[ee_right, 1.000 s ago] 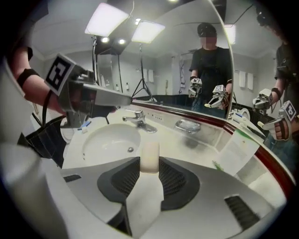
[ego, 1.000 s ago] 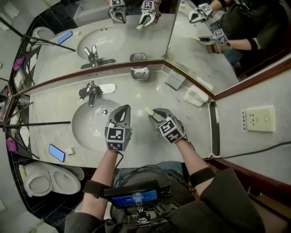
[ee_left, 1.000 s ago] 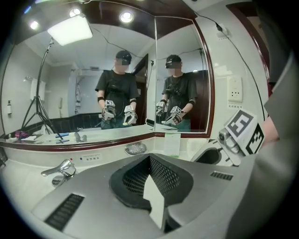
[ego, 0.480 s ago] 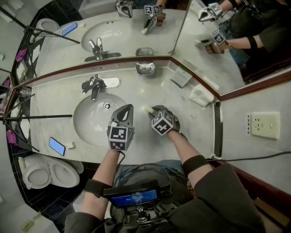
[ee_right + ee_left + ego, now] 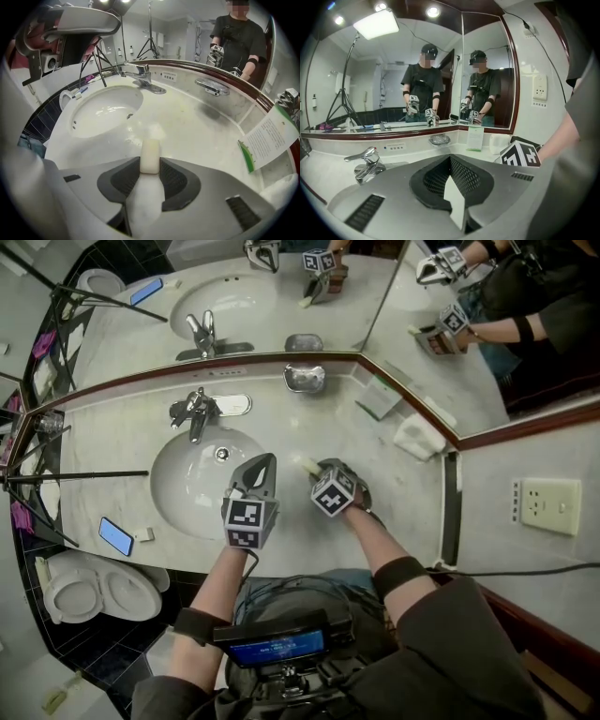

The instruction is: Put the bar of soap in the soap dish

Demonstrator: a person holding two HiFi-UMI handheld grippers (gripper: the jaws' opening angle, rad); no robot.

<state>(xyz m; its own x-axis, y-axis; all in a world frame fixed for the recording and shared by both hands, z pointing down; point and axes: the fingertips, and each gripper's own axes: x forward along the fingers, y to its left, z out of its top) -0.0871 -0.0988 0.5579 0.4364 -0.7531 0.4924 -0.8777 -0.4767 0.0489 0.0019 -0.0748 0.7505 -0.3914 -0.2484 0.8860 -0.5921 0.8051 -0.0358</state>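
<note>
Grey left gripper (image 5: pixel 261 465) and right gripper (image 5: pixel 321 470) bear black-and-white marker cubes (image 5: pixel 247 522); arms wear black bands (image 5: pixel 399 576).

Looking out over the left gripper (image 5: pixel 451 161), jaws pressed together. Beyond, at the counter's back edge under the mirror (image 5: pixel 393 70): a metal soap dish (image 5: pixel 439 139). Left of it, a chrome faucet (image 5: pixel 365 164). In the back corner, an upright green-and-white card (image 5: pixel 475 138). At right, a marker cube (image 5: pixel 520 157).
</note>
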